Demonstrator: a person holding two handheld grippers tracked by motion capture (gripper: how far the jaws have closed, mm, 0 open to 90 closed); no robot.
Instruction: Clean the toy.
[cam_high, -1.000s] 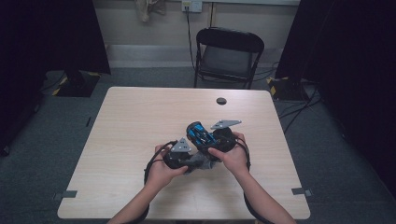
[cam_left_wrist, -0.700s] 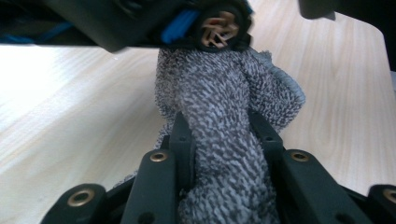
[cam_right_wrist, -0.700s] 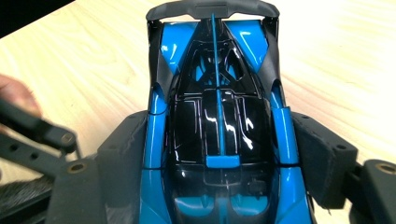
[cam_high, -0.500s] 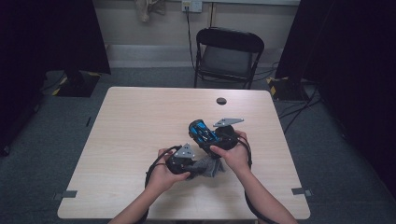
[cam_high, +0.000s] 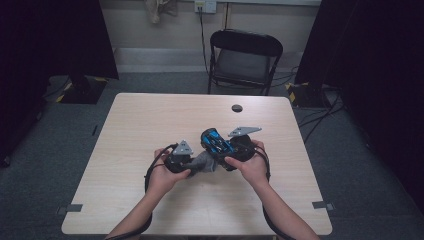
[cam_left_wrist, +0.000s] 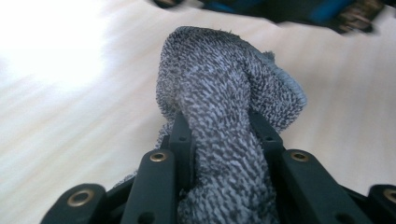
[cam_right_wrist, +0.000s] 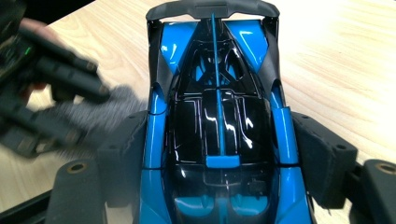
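Tongs (cam_left_wrist: 219, 135) clamp a grey cloth (cam_left_wrist: 224, 88) above the table (cam_left_wrist: 60, 116).

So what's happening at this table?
A person sits at a wooden table with a hand-held claw in each hand. The right claw is clamped on the sides of a blue and black toy car, held above the tabletop. The left claw is shut on a grey cloth, which sits close beside the car. It looks as if the car is being wiped, though I can't tell whether the cloth touches it just now. A small dark disc lies farther back on the table.
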